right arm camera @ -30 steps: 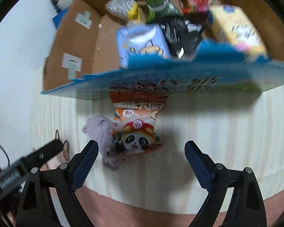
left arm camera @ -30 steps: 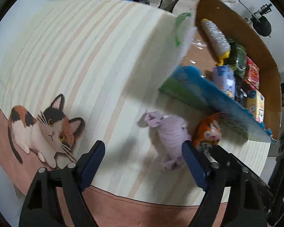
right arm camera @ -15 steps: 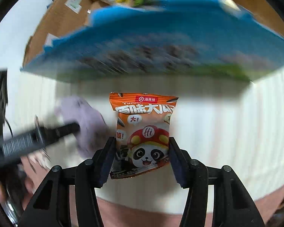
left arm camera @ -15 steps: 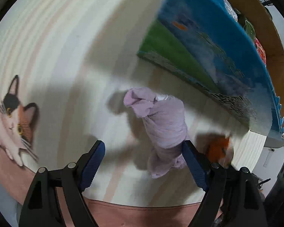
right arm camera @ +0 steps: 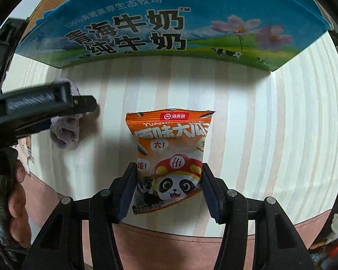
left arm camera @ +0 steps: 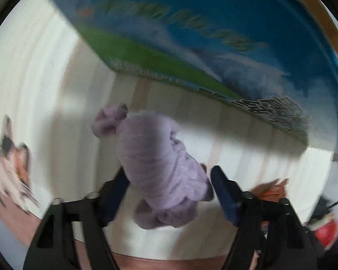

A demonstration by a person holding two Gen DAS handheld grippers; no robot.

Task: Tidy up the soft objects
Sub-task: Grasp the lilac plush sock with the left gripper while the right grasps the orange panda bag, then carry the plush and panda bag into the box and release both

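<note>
A lilac rolled soft cloth (left arm camera: 160,162) lies on the striped mat, between the blue pads of my left gripper (left arm camera: 169,193), which press its sides. The cloth also shows in the right wrist view (right arm camera: 65,132), partly hidden by the left gripper. An orange snack packet with a panda (right arm camera: 171,157) lies on the mat; my right gripper (right arm camera: 167,189) is shut on its lower half. The packet's edge shows at the lower right of the left wrist view (left arm camera: 270,191).
A blue and green milk carton box (right arm camera: 146,27) stands just beyond both objects, its side wall close in the left wrist view (left arm camera: 191,40). The striped mat (right arm camera: 270,135) has a pink border towards me and a cat picture (left arm camera: 9,164) at the left.
Both grippers moved forward and down. The left gripper closed in around the lilac cloth. The right gripper stayed shut on the snack packet, now closer to the box.
</note>
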